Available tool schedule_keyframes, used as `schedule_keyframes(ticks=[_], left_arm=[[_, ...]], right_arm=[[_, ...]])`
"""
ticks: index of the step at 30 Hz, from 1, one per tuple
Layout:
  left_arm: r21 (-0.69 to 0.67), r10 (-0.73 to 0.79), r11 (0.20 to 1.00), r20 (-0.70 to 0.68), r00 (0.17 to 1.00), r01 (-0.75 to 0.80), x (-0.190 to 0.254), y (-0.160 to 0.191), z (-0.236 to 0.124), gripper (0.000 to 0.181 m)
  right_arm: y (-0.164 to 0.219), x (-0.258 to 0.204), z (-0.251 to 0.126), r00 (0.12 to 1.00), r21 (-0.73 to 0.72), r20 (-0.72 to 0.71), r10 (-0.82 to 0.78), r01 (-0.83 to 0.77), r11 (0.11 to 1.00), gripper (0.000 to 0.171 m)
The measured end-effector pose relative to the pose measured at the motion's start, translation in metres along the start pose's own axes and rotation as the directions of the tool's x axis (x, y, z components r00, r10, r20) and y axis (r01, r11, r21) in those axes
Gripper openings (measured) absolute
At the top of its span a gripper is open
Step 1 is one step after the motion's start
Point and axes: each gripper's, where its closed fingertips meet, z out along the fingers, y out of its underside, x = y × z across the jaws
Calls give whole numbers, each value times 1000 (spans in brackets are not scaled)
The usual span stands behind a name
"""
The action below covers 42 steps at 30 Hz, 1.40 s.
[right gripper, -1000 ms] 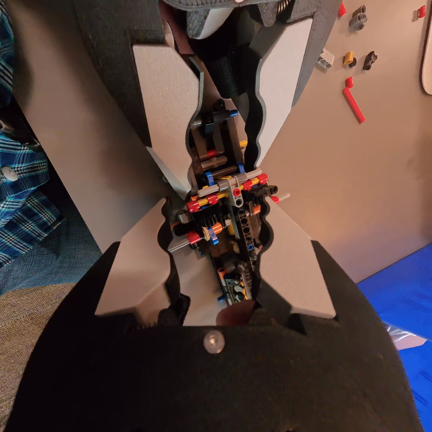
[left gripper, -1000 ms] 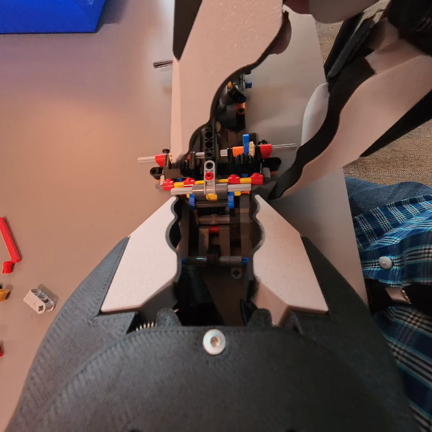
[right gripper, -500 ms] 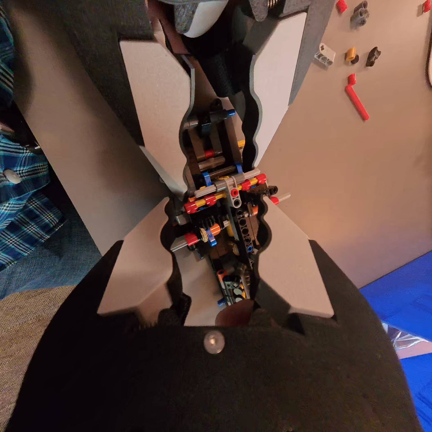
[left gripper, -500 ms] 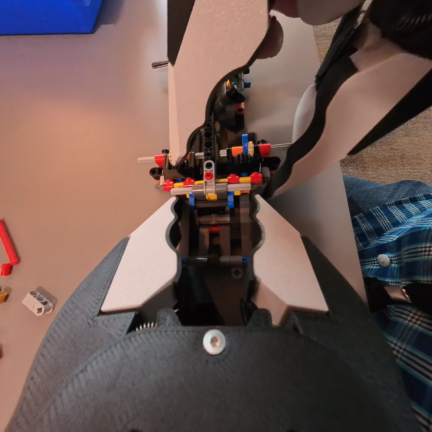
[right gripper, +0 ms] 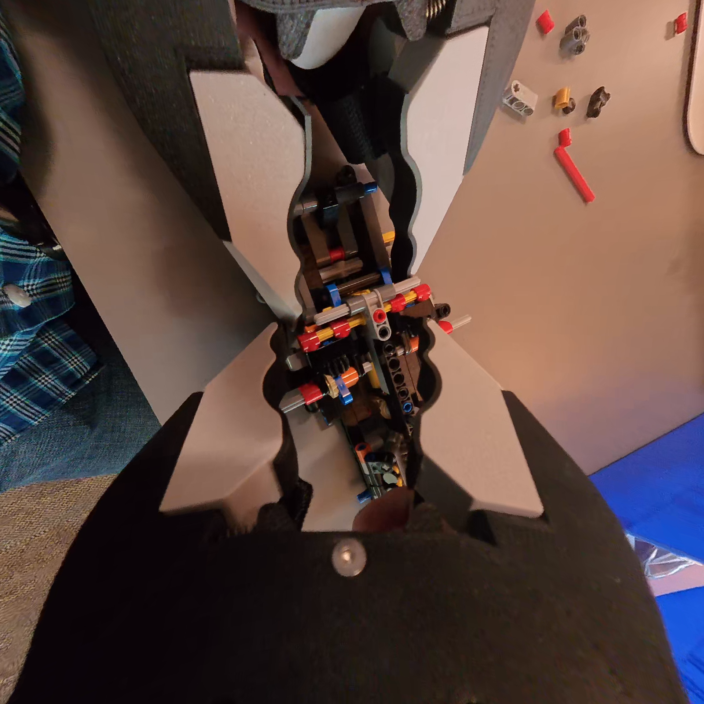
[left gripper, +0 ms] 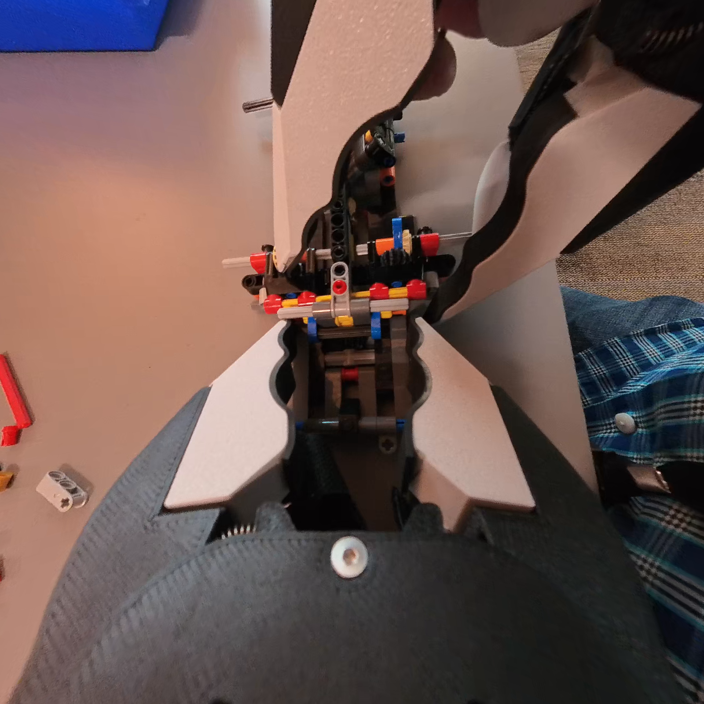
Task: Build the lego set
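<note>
A Lego assembly (left gripper: 343, 293) of black beams, grey axles and red, yellow and blue bushes is held over the table's edge between both grippers. My left gripper (left gripper: 350, 331) is shut on its dark frame end. My right gripper (right gripper: 354, 335) faces it from the far side and is closed on the geared end (right gripper: 365, 381), with a grey axle tip against one finger and the black beam against the other. A white axle with a red bush (right gripper: 451, 324) sticks out past a right fingertip. In the left wrist view, one finger (left gripper: 343, 114) of the right gripper covers part of the assembly.
Loose parts lie on the beige table (left gripper: 114, 190): a red L-shaped beam (right gripper: 573, 171), a light grey connector (right gripper: 520, 99), a yellow piece (right gripper: 563, 100), a black piece (right gripper: 598, 101) and a dark grey connector (right gripper: 575, 38). A blue bin (left gripper: 76, 23) stands nearby. A person's plaid shirt (left gripper: 647, 400) is beside the table edge. The grippers are tip to tip, or close to it.
My right gripper's fingers have drawn slightly closer around the assembly and shifted a little. The assembly stays held in my left gripper.
</note>
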Motion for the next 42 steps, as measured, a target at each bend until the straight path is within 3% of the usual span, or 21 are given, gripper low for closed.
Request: schedule_keyframes(ticks=[39,42], left_arm=[[-4,-43,999,19,999,43,-9,5,7,58],[-2,-42,999,13,999,42,-9,4,8,58]], right_arm=[[-7,6,6,998,31,21,62,-62,998,71],[-8,2,1,991,48,91,102,-107,993,81]])
